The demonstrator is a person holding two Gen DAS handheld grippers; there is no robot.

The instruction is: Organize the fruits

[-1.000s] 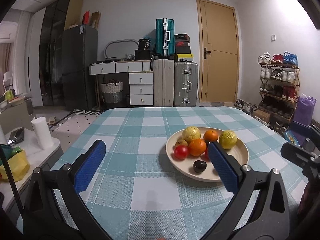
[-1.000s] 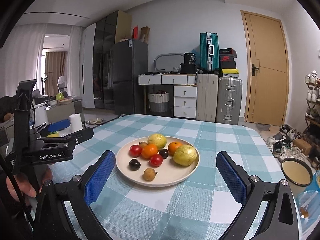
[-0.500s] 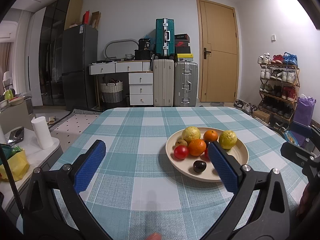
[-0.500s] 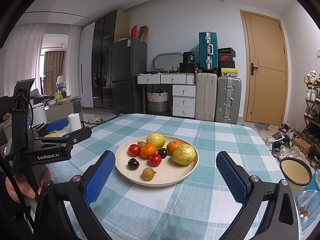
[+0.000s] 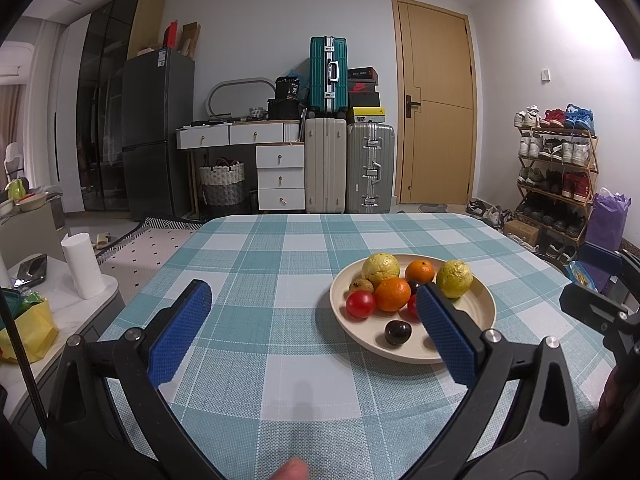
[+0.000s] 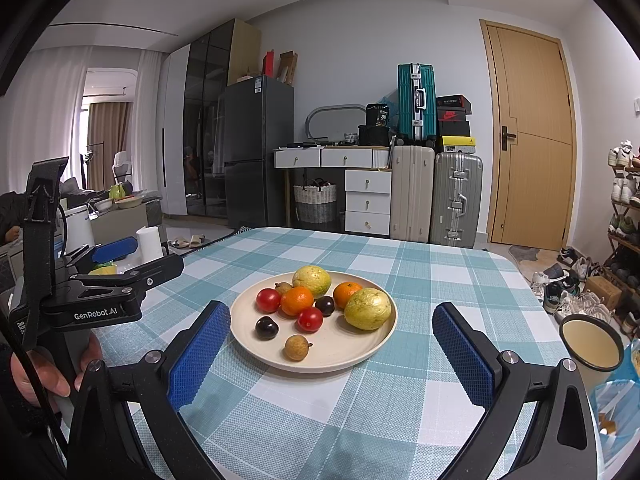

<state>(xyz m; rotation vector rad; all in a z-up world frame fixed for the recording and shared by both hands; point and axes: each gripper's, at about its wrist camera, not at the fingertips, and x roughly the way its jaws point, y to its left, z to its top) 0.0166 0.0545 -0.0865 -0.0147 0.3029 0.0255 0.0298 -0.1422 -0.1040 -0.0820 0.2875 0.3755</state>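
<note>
A cream plate (image 6: 344,350) (image 5: 476,300) sits on the teal checked tablecloth. It holds two yellow-green guavas (image 6: 367,308), two oranges (image 6: 297,301), two red tomatoes (image 6: 309,319), two dark plums (image 6: 267,327) and two small brown longans (image 6: 297,347). My right gripper (image 6: 330,360) is open, its blue pads on either side of the plate's near edge, above the cloth. My left gripper (image 5: 312,336) is open too, to the left of the plate; its right pad (image 5: 446,334) overlaps the plate's near side in the left wrist view. Neither holds anything.
A tin cup (image 6: 592,346) stands at the table's right edge beside a snack bag (image 6: 616,404). A person's hand (image 6: 40,376) holds the left gripper's body (image 6: 96,300) at the left. A side cabinet with a paper roll (image 5: 82,266) stands left of the table.
The right wrist view has crept slightly closer to the plate. The left gripper has hardly moved; a fingertip now shows at the bottom of its view.
</note>
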